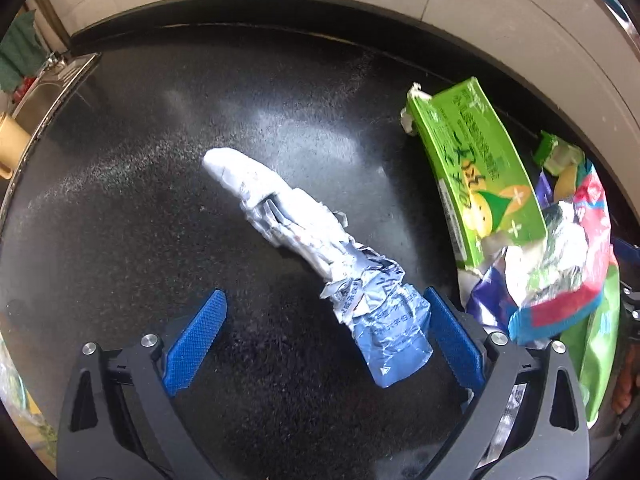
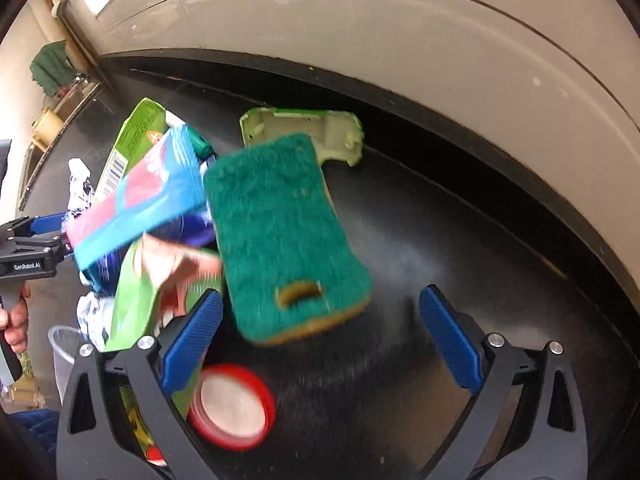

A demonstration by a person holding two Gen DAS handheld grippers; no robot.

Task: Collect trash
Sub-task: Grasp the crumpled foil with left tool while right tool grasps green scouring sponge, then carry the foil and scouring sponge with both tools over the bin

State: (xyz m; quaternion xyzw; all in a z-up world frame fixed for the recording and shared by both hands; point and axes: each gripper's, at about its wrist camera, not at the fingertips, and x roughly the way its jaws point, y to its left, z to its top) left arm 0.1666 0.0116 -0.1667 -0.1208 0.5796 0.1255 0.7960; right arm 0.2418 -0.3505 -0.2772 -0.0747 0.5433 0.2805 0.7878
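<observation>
We see our left gripper (image 1: 324, 344) with its fingers (image 1: 196, 344) spread wide over the black desk (image 1: 160, 160), gripping nothing; a crumpled white and blue wrapper (image 1: 320, 248) lies between them, its blue end just beside the right-hand finger. A green carton (image 1: 476, 160) and bright wrappers (image 1: 560, 272) are heaped nearby. Our right gripper (image 2: 320, 336) is wide open too, hovering over a green sponge (image 2: 280, 236), with a red lid (image 2: 232, 408) below.

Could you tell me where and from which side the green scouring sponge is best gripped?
Likely across its two long sides near the slotted near end. The sponge lies flat, lengthwise ahead of the open right gripper, so come from above. Wrappers crowd its left side.
</observation>
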